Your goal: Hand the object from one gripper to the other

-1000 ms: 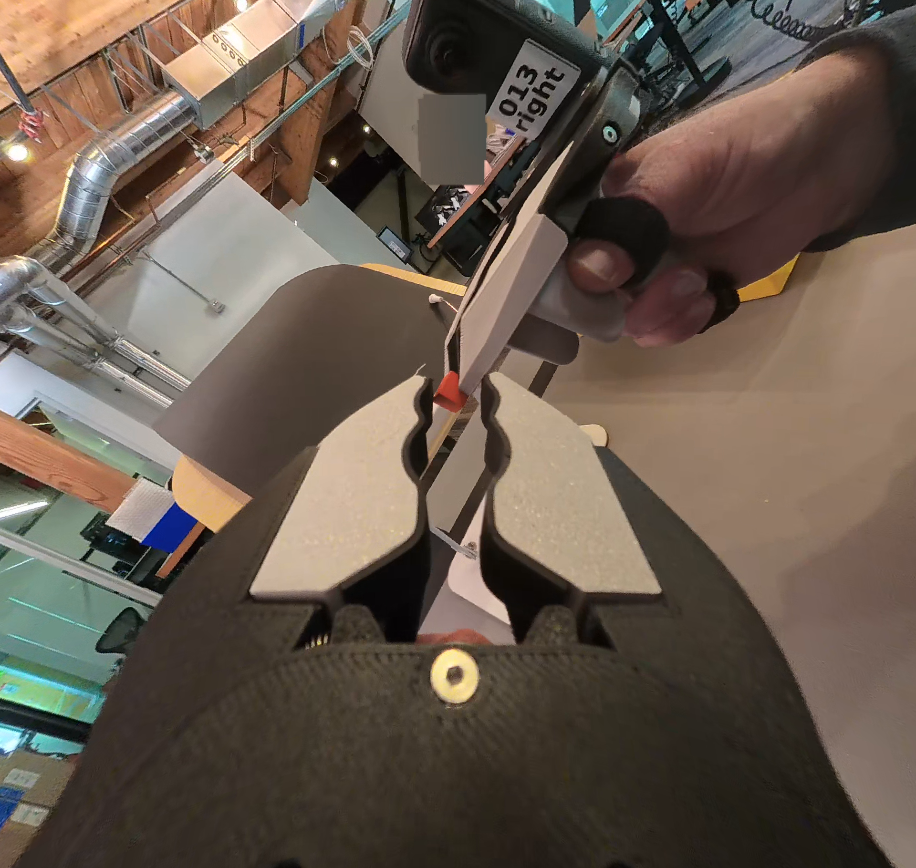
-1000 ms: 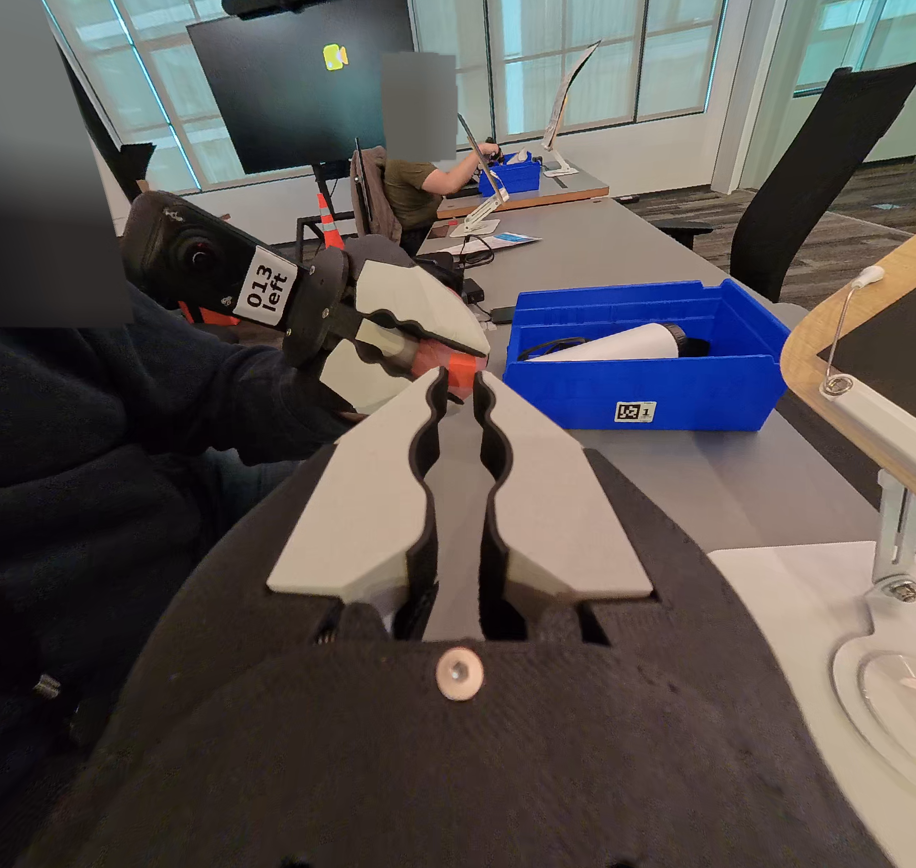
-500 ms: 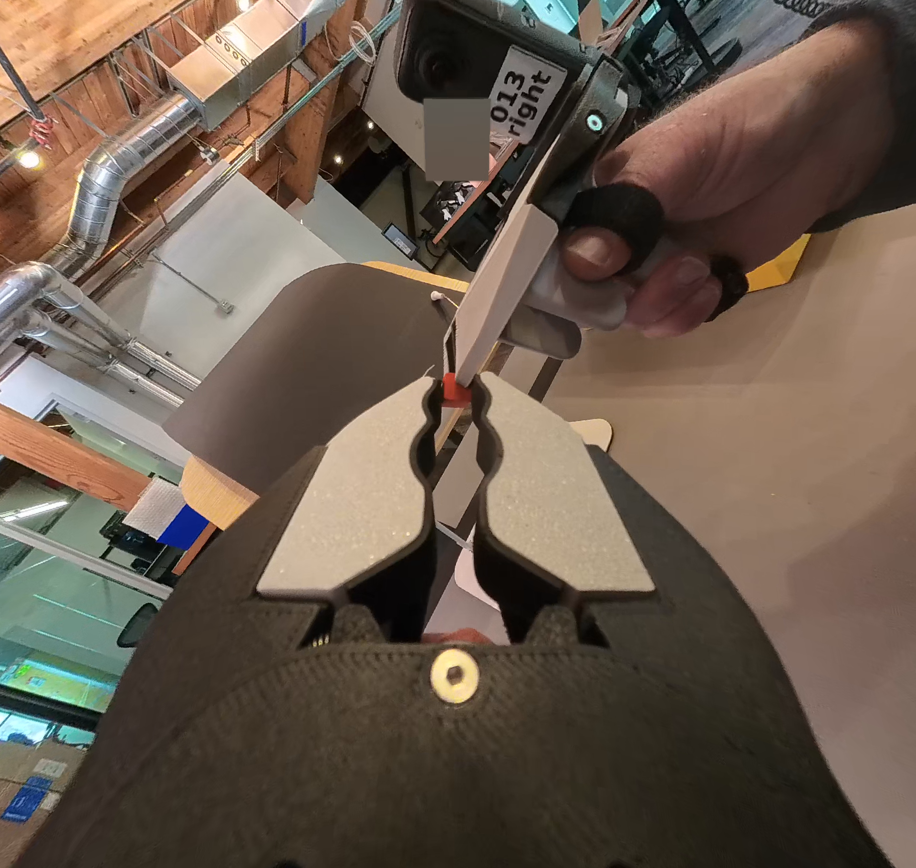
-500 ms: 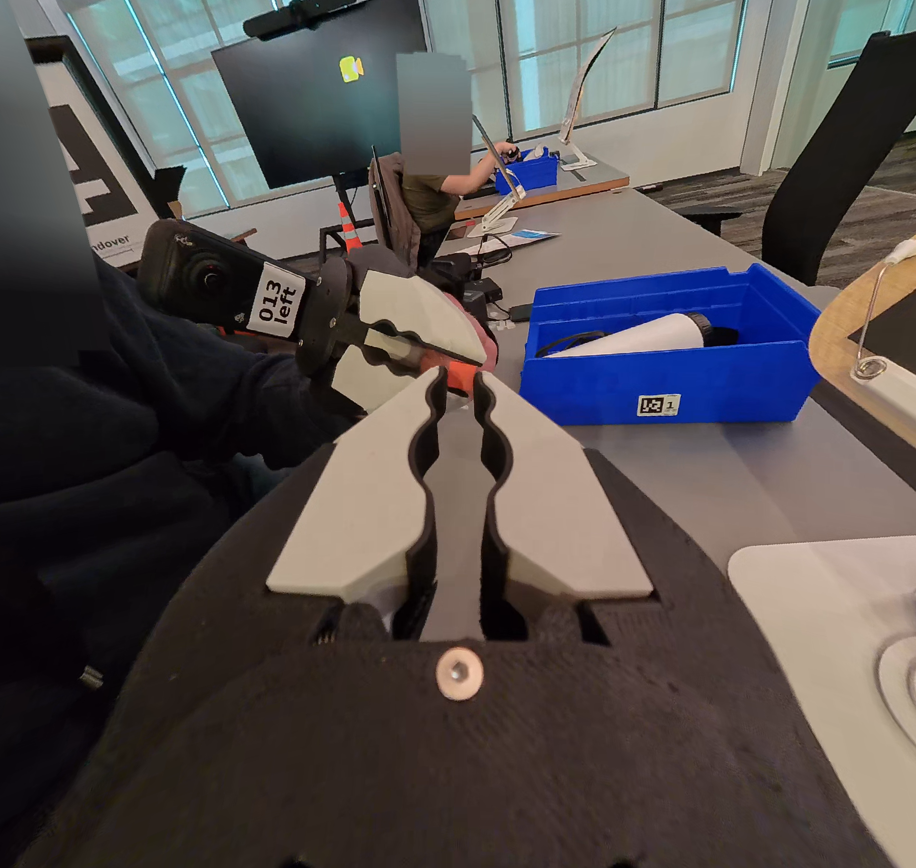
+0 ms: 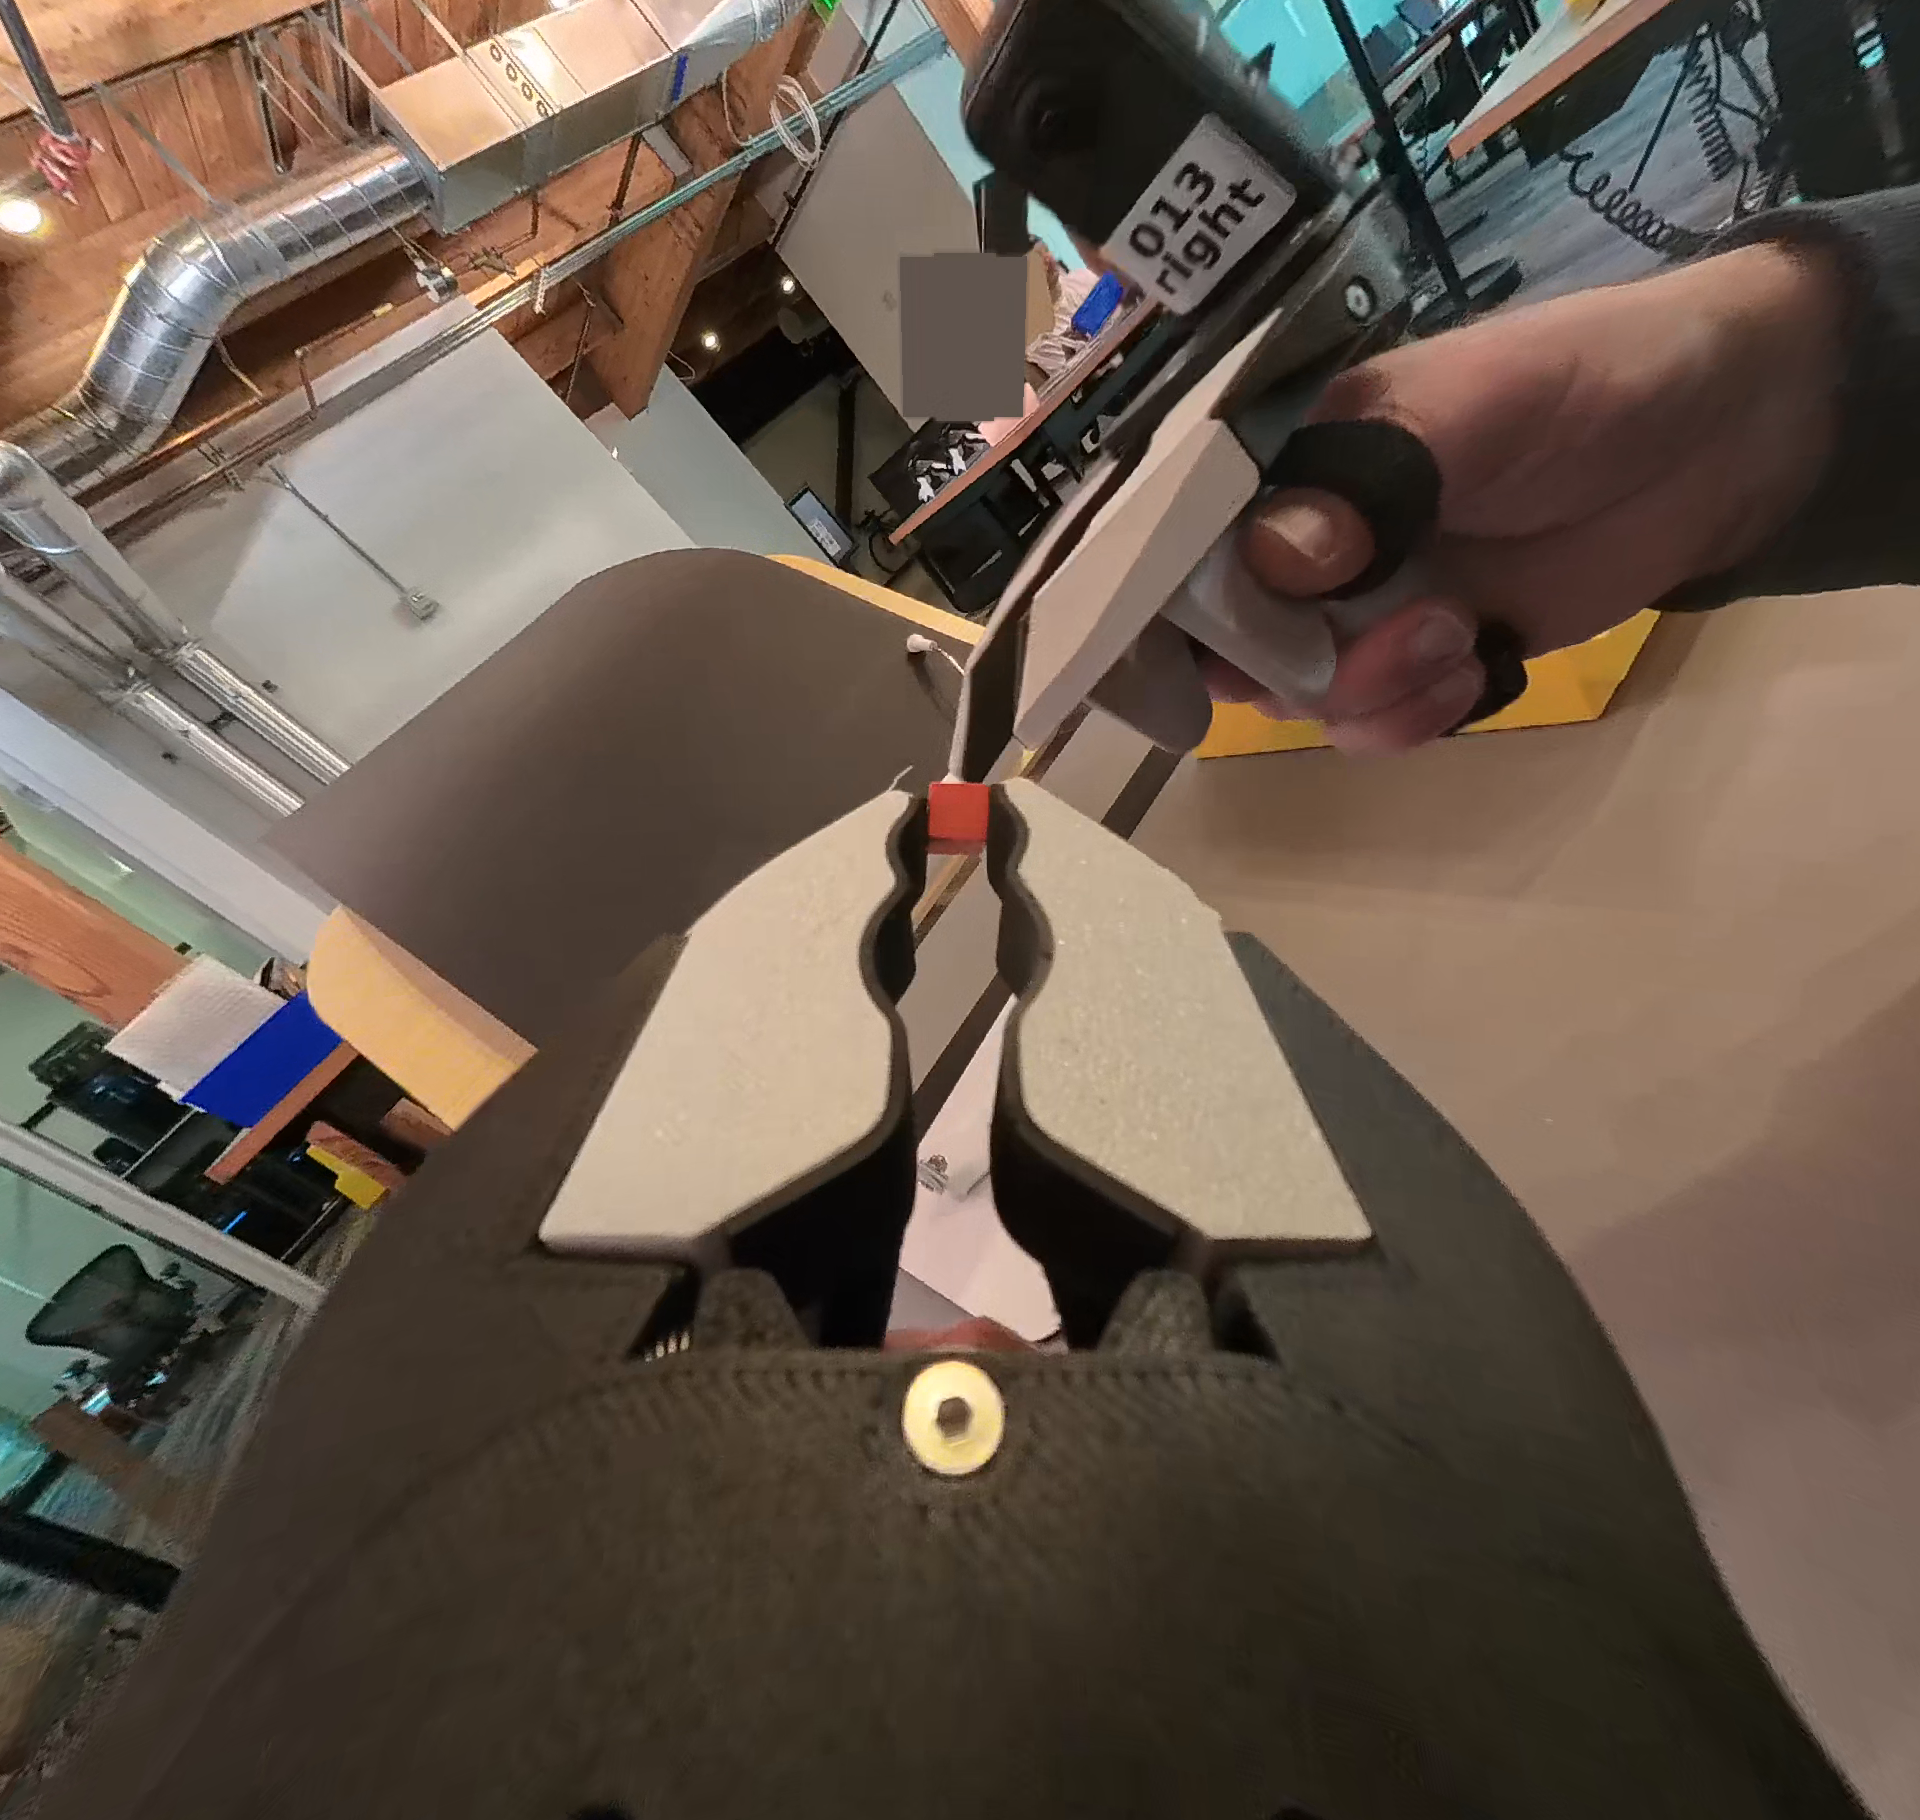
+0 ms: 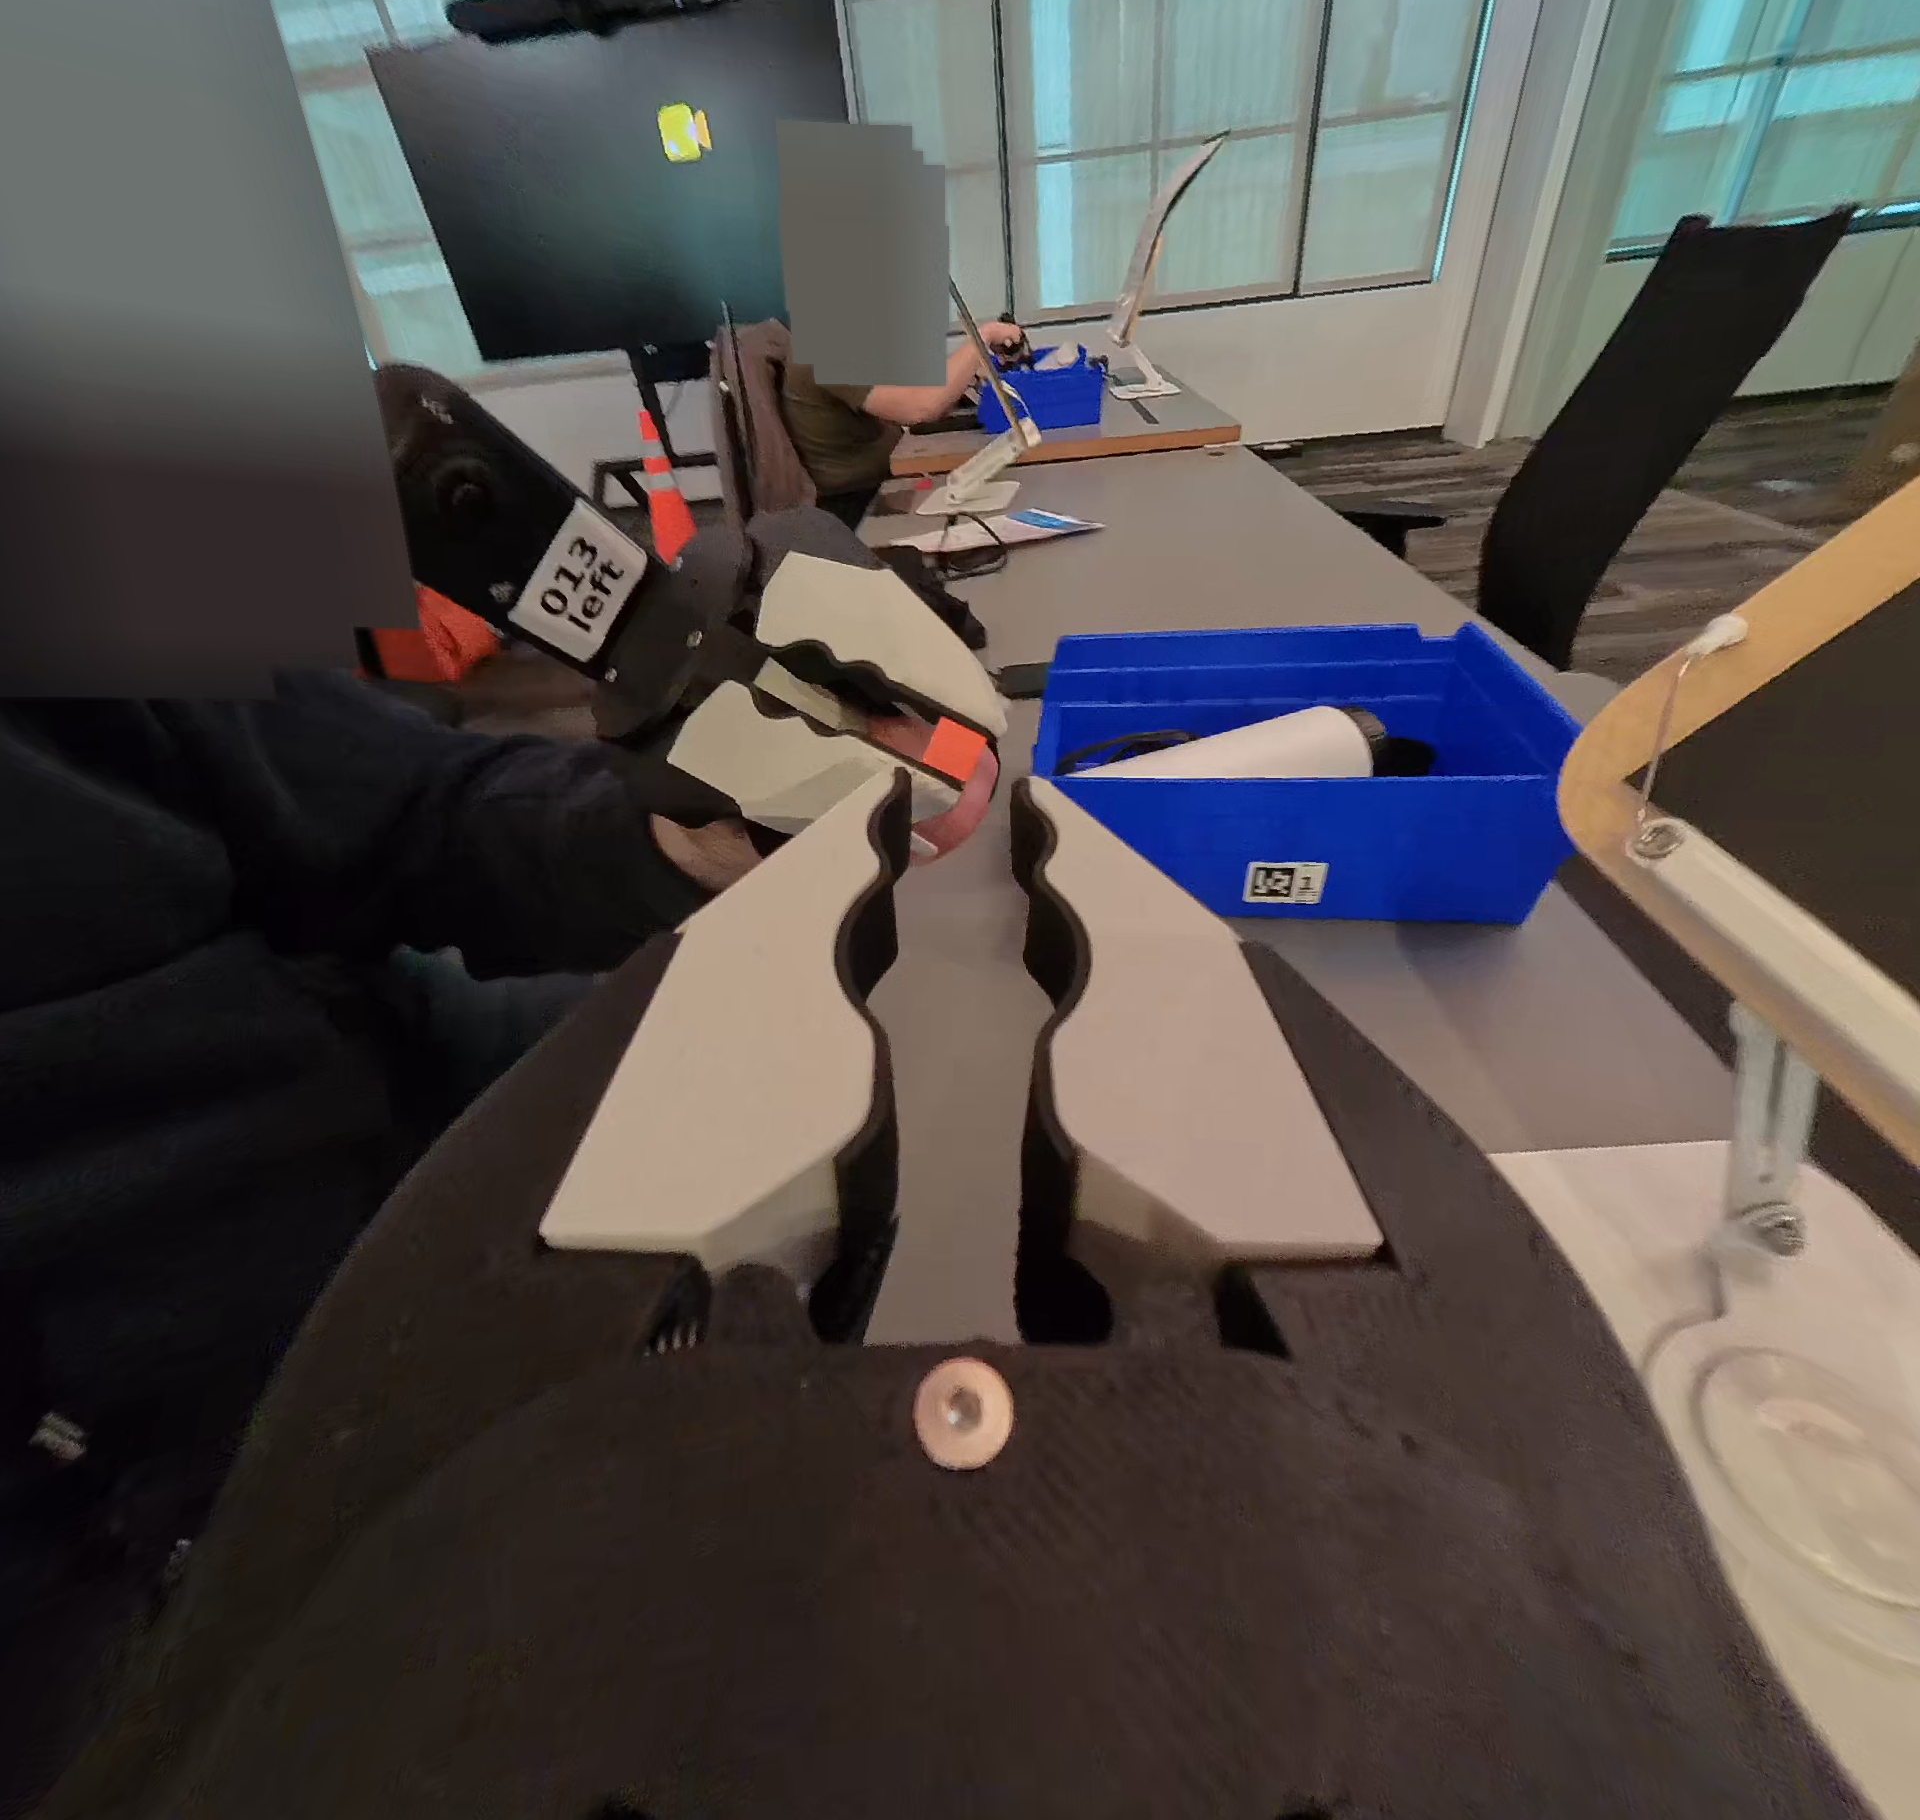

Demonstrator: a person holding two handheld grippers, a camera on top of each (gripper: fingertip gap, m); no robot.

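Your left gripper pinches a small red block at its tips, held up in the air; your right gripper, jaws parted and empty, sits just beside it, seemingly ready to receive.

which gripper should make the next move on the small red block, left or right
Right. The left gripper already clamps the red block at its fingertips; the right gripper is open and empty beside it, so it should probably close on it.

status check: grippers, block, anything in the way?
Left gripper shut on red block. Right gripper open, empty, tips beside block. Nothing between them.
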